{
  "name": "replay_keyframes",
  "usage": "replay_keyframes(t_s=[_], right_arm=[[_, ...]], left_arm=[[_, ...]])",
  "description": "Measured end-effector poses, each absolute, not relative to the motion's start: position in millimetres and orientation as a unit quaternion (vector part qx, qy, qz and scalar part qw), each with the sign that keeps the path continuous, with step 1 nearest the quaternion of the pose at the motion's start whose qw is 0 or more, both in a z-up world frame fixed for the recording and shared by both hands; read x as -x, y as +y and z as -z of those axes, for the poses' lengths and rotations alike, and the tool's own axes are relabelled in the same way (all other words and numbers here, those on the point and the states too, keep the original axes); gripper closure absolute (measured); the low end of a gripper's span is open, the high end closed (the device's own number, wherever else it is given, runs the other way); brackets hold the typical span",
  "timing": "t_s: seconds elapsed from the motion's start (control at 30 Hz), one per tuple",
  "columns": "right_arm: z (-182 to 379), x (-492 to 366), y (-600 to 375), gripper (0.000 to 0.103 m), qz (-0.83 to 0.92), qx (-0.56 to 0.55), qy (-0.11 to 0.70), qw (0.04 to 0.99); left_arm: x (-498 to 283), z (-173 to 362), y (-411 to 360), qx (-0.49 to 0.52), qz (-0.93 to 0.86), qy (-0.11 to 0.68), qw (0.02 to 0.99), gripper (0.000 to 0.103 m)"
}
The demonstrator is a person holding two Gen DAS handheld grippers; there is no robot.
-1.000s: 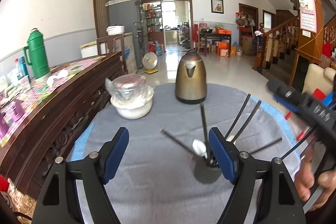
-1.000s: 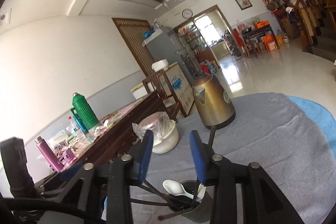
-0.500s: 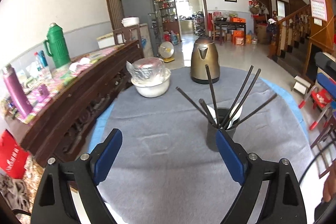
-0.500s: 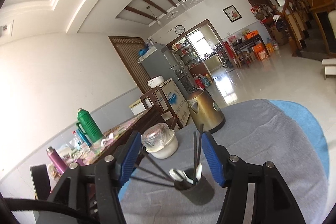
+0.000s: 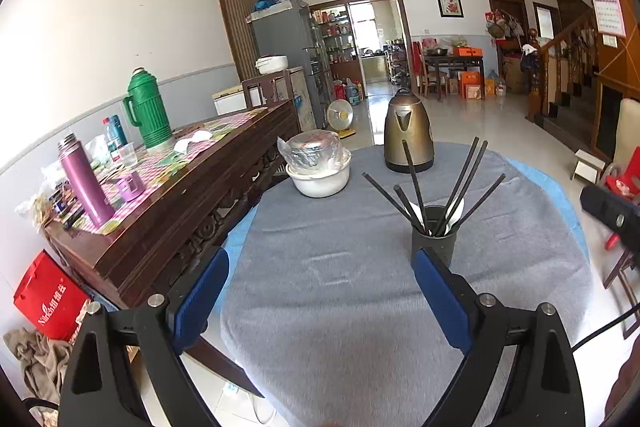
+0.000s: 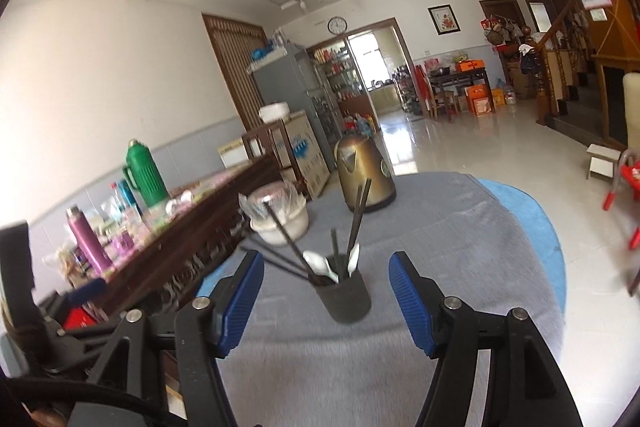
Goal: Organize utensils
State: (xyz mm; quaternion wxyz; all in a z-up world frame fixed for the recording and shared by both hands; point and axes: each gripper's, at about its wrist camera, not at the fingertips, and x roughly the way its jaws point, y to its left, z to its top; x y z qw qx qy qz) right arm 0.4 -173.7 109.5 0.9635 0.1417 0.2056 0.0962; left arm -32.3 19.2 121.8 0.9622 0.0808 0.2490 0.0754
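Observation:
A dark utensil cup (image 5: 434, 235) (image 6: 346, 297) stands upright on the grey round table (image 5: 340, 287). Several black chopsticks (image 5: 464, 179) and white spoons (image 6: 316, 263) stick out of it. My left gripper (image 5: 320, 291) hangs near the table's front, its jaws opening, nothing between the blue pads; the cup stands just beyond its right finger. My right gripper (image 6: 326, 291) faces the cup from a short way back, its jaws opening too, and the pads do not touch the cup. Part of the right gripper's black body (image 5: 612, 215) shows at the left wrist view's right edge.
A brass-coloured kettle (image 5: 408, 133) and a white bowl holding a plastic-wrapped pot (image 5: 318, 167) stand at the table's far side. A dark wooden sideboard (image 5: 180, 195) with a green thermos and a purple flask runs along the left. A red bag (image 5: 48, 297) sits on the floor.
Both grippers have pulled back from the cup and opened wider. The cup with chopsticks and spoons stayed upright on the table and now looks farther away.

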Motion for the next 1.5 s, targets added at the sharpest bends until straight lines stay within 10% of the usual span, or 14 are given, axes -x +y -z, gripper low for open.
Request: replay_keyframes(t_s=[1.5], right_arm=[[-94, 89, -120, 0.032, -0.019, -0.081, 0.261, 0.962]], left_arm=[[96, -99, 61, -0.069, -0.104, 0.278, 0.953, 0.005]])
